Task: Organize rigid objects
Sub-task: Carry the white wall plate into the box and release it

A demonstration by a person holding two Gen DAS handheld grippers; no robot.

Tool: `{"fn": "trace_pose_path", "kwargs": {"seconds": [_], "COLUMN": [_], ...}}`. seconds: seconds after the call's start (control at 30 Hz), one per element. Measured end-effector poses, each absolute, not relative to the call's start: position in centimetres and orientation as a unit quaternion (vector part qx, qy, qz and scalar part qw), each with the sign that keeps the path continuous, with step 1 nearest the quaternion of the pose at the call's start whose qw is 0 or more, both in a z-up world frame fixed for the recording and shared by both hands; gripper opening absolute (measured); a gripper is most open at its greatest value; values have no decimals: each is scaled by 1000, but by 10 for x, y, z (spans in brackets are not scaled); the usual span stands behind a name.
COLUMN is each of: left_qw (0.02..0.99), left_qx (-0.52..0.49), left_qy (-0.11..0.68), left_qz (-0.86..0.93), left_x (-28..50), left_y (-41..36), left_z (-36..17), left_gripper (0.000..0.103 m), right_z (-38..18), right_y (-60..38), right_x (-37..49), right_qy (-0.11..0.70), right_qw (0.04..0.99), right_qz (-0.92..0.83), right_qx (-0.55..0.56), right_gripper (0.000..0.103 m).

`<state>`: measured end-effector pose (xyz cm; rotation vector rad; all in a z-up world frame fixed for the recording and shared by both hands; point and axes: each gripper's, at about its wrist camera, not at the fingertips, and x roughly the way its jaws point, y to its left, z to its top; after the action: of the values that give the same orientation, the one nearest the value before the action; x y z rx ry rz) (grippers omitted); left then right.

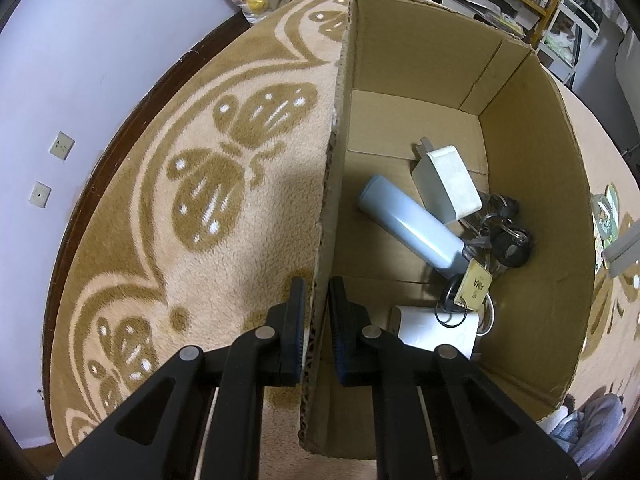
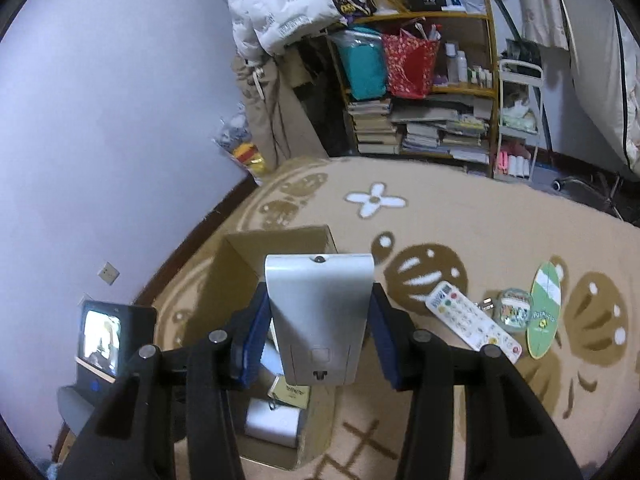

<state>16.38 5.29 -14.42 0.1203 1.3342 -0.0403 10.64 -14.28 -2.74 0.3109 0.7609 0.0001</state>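
Silver-grey and flat, the rectangular metal device (image 2: 320, 316) sits clamped between the blue pads of the right tool (image 2: 320, 328), held above the open brown cardboard box (image 2: 276, 240), presumably so it can be lowered inside. The left tool (image 1: 316, 312) straddles the box's near-left wall, its fingers narrowed around the cardboard edge, likely steadying it. Inside lie a pale blue cylindrical bottle (image 1: 412, 224), a white plug adapter (image 1: 448, 184), a bunch of dark keys (image 1: 508, 236) and a white box (image 1: 432, 328). On the patterned beige carpet (image 2: 460, 216) right of the box wait a white remote control (image 2: 472, 320) and a green oval card (image 2: 544, 308).
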Motion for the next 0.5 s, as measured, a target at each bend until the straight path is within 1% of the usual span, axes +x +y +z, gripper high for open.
{"fn": "trace_pose_path", "kwargs": {"seconds": [0.2, 0.37, 0.5], "left_qw": [784, 784, 784], "left_qx": [51, 49, 50], "left_qy": [619, 619, 619], "left_qz": [-19, -18, -20], "left_x": [164, 164, 165], "left_y": [55, 56, 56], "left_z": [-144, -145, -145], "left_gripper": [11, 11, 11], "right_z": [-30, -57, -71], "right_y": [-126, -102, -93], "right_x": [121, 144, 154], "right_qy": [379, 423, 434], "right_qw": [913, 897, 896], "right_qz": [36, 62, 60], "right_qx": [148, 110, 71], "right_gripper": [51, 51, 51]}}
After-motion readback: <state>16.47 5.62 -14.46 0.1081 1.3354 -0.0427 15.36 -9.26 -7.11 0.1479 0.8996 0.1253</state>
